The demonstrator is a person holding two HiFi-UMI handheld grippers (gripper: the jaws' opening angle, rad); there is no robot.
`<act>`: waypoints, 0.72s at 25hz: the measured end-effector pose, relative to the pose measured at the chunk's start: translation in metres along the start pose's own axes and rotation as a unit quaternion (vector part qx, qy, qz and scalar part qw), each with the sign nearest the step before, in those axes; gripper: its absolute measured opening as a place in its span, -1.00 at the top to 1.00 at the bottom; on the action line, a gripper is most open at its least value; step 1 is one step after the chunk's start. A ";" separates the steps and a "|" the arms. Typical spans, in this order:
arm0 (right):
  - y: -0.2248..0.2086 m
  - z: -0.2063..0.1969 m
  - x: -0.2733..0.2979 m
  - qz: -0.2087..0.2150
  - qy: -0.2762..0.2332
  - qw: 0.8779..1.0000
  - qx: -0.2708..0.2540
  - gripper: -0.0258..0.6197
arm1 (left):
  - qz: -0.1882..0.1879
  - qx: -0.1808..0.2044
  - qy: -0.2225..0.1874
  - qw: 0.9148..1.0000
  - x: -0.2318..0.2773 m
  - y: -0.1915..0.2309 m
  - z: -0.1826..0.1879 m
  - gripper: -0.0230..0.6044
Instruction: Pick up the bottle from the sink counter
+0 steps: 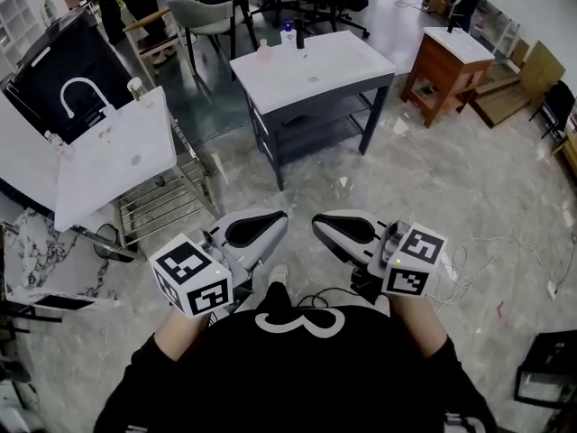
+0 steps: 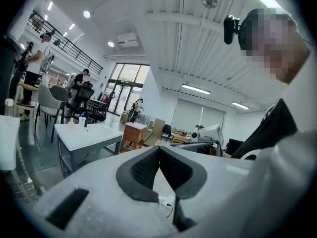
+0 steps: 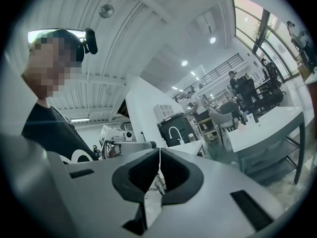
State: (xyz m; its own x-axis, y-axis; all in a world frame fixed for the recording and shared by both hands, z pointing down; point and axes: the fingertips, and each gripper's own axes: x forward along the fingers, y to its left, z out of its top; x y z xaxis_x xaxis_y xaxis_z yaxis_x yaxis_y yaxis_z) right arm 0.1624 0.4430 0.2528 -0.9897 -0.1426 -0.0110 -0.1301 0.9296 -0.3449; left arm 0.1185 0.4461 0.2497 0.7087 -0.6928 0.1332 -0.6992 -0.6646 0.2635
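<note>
The white sink counter (image 1: 311,70) stands on a dark frame across the marble floor, far ahead of me. At its back edge are a small blue-and-white bottle (image 1: 288,32), a dark bottle (image 1: 299,34) and a pale pink one (image 1: 263,50). In the left gripper view the counter (image 2: 86,133) and its bottles (image 2: 82,119) show small at the left. My left gripper (image 1: 281,217) is held close to my body, jaws shut and empty. My right gripper (image 1: 318,223) sits beside it, also shut on nothing. The tips of both point toward each other.
A second white sink with an arched faucet (image 1: 113,147) leans at the left over a wire rack (image 1: 167,201). A wooden cabinet with a white top (image 1: 451,57) stands at the right. Chairs and people are behind the counter. Cables (image 1: 487,251) lie on the floor.
</note>
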 end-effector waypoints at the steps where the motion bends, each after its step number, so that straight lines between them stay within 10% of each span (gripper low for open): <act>1: -0.009 0.001 0.007 -0.002 0.002 1.000 0.003 0.87 | -0.001 -0.005 0.001 1.000 0.003 0.011 0.001 0.88; 18: -0.159 0.019 0.160 -0.038 0.023 0.997 0.067 0.87 | -0.010 -0.043 0.024 0.999 0.027 0.227 0.018 0.88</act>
State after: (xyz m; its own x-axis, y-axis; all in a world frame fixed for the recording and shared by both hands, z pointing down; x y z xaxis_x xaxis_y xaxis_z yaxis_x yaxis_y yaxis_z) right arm 0.0261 0.2659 0.2883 -0.9795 -0.1914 0.0621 -0.1981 0.8627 -0.4652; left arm -0.0227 0.2710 0.2965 0.7268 -0.6649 0.1721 -0.6765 -0.6498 0.3466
